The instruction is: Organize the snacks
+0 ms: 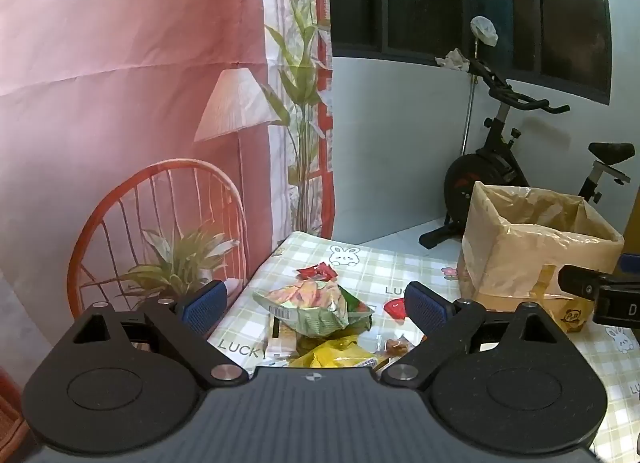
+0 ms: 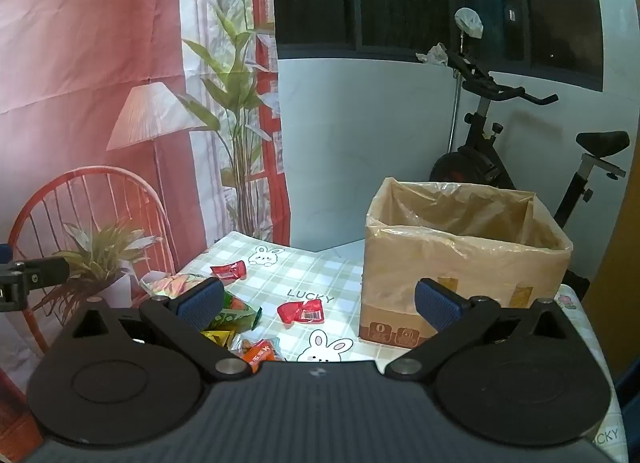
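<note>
Snack packets are heaped on a checked surface (image 2: 320,283): a large green chip bag (image 1: 320,305) over a yellow packet (image 1: 332,357), with small red packets (image 2: 301,311) lying apart. A plastic-lined cardboard box (image 2: 460,263) stands open just beside them. The left tongs (image 1: 316,305) are held wide open above the chip bag, nothing gripped. The right tongs (image 2: 320,303) are equally wide and empty, between heap and box. The opening step appears to be in hand: 1 packet must be closed upon, probably the chip bag, then carried into the box.
</note>
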